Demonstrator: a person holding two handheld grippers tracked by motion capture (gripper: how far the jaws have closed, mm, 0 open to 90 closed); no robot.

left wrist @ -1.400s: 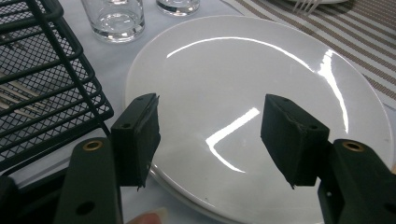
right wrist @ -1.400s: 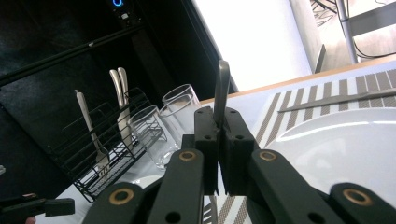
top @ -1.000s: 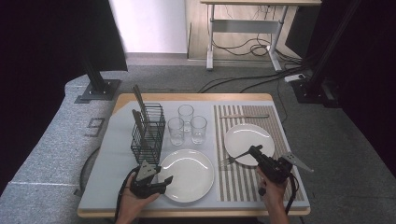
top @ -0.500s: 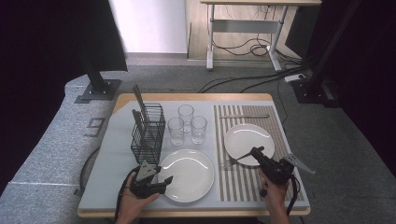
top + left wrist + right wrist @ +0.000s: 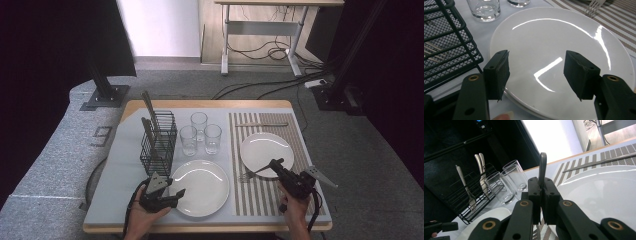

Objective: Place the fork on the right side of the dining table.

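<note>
On the striped placemat (image 5: 260,197), right gripper (image 5: 274,163) clamped tight on a fork (image 5: 252,173)

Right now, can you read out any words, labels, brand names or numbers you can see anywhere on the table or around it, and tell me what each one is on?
"9": a pale mark shaped like this digit on the grey floor covering left of the table; blurred, so uncertain.
No readable text on the plates, glasses, wire caddy, striped mat or fork.
</note>
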